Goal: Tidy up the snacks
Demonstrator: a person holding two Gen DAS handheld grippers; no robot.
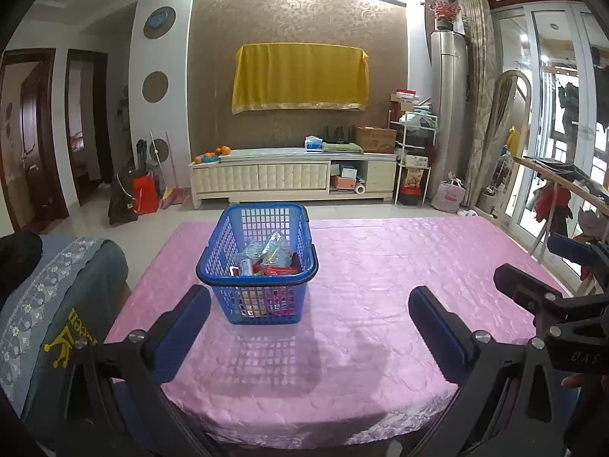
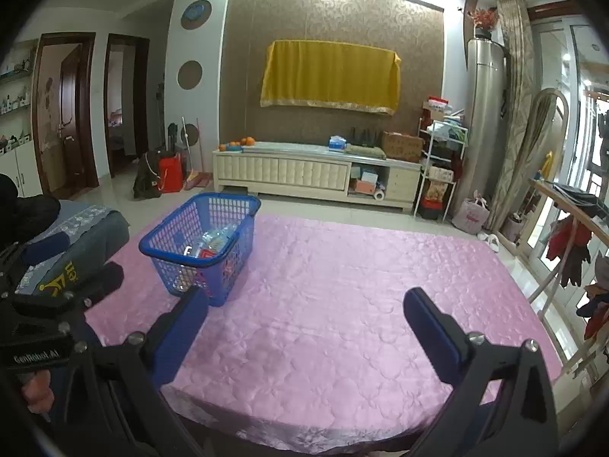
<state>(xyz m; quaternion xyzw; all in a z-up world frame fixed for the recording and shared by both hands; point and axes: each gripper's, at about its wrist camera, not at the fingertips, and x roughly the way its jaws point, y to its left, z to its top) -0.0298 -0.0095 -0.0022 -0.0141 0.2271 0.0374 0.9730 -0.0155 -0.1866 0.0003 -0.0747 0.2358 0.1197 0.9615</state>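
Observation:
A blue plastic basket (image 1: pixel 262 306) stands on the pink-clothed table (image 1: pixel 399 266), left of its middle. Several snack packets (image 1: pixel 271 256) lie inside it. My left gripper (image 1: pixel 308 295) hangs open near the table's front edge, nothing between its blue pads, with the basket just beyond it. In the right wrist view the basket (image 2: pixel 238 245) and its snacks (image 2: pixel 213 245) sit to the far left, and my right gripper (image 2: pixel 304 295) is open over bare cloth (image 2: pixel 361 266) and holds nothing. Each gripper shows at the edge of the other's view.
A chair with a blue-grey embroidered cover (image 1: pixel 57 304) stands against the table's left side. A white TV cabinet (image 1: pixel 289 175) lines the far wall, across a strip of tiled floor. A clothes rack (image 2: pixel 571 236) stands close to the table's right edge.

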